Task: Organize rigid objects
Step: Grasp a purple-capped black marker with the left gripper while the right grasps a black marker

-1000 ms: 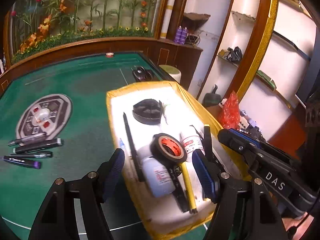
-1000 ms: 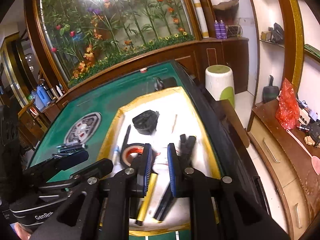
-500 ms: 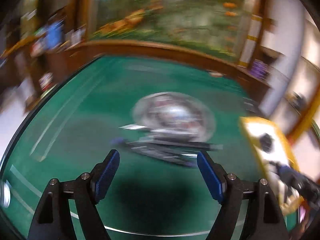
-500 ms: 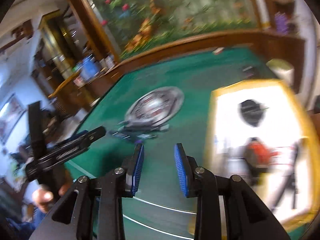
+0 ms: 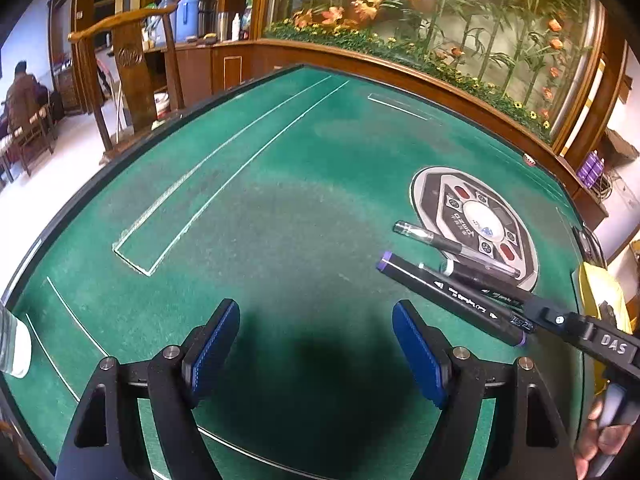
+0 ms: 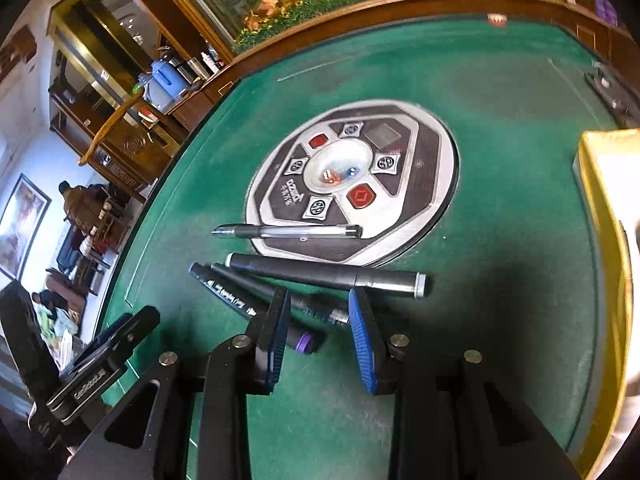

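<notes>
Pens lie in a group on the green table [image 6: 500, 92], just in front of the round control panel [image 6: 352, 178]. Purple-capped marker [image 6: 256, 308] runs diagonally, purple end toward the right gripper [image 6: 320, 322]; its mid-length is hidden behind the left finger. Clear pen [image 6: 286, 232] lies crosswise, touching the panel's rim. Black marker [image 6: 326, 272] lies near-parallel below it. Right gripper spread, holding nothing, straddling the marker ends. Left gripper [image 5: 316, 346] wide apart over bare felt, well left of the panel
</notes>
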`<state>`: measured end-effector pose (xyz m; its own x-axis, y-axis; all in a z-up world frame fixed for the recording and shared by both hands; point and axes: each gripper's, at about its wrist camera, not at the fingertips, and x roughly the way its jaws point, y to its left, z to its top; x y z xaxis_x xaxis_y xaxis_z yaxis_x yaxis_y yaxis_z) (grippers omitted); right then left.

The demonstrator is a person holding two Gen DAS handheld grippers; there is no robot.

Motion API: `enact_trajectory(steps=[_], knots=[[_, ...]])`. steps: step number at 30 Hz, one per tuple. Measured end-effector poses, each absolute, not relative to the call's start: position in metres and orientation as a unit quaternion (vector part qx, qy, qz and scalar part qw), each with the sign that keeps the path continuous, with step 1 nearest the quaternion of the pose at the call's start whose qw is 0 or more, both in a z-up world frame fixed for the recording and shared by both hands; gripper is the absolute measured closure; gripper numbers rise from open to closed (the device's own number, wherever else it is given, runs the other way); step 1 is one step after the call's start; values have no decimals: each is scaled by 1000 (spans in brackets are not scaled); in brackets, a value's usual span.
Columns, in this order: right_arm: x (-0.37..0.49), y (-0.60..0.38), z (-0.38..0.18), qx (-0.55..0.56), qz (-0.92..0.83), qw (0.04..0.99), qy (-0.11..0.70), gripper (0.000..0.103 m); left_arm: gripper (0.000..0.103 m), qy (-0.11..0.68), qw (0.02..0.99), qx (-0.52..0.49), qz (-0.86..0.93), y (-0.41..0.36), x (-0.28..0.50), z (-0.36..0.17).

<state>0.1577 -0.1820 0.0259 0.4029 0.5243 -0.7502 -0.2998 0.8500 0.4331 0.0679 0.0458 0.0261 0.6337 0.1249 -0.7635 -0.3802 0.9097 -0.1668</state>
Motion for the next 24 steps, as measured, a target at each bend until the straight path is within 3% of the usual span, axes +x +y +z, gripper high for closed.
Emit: enact_trajectory(steps=[11,16,24], knots=[[113,-140,23,61,338,786,514,73,21,401,884,-182,157,53,65,29],[112,-133,41,13,301,831,467,73,21,402,883,-184,156,54,66,29],[114,-117,28,-21,295,831,471,75,21,400,883,-189,158,57,65,29]])
